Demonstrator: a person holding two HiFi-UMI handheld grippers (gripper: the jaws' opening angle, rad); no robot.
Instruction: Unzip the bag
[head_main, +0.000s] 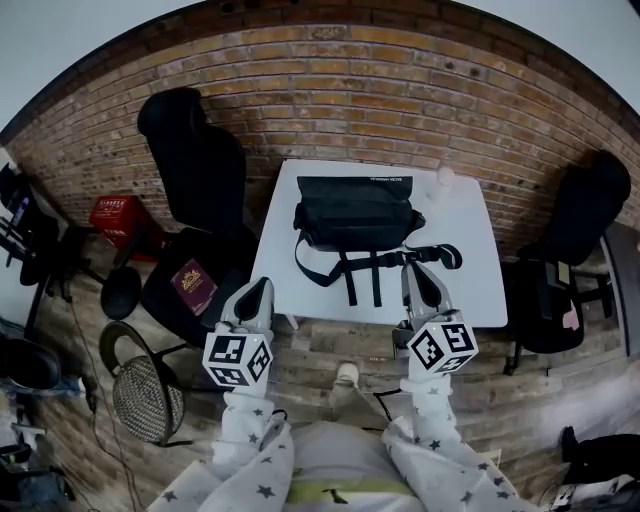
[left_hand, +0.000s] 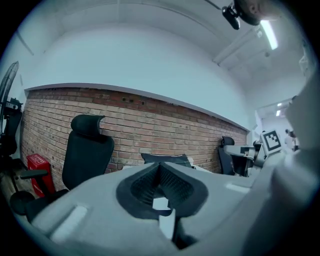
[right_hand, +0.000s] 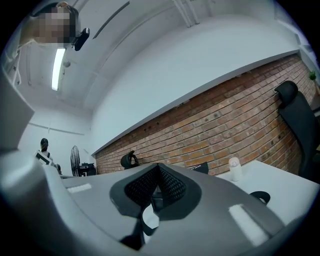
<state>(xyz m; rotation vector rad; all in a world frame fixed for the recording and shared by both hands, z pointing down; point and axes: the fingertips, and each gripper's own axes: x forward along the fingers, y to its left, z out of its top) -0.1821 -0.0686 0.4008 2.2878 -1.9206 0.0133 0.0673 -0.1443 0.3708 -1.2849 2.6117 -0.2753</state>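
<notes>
Bag (head_main: 355, 212) on table (head_main: 472, 275), left gripper (head_main: 262, 286), right gripper (head_main: 411, 270) raised level, fingers (left_hand: 144, 187) together

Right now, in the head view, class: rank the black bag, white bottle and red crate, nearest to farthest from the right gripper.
1. Black bag, on the table, strap beside the right gripper.
2. White bottle, table's far edge.
3. Red crate, far left.

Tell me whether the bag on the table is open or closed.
Apparently closed: the black bag lies flat on the white table with no gap or contents visible. Its zipper is too small to tell.
</notes>
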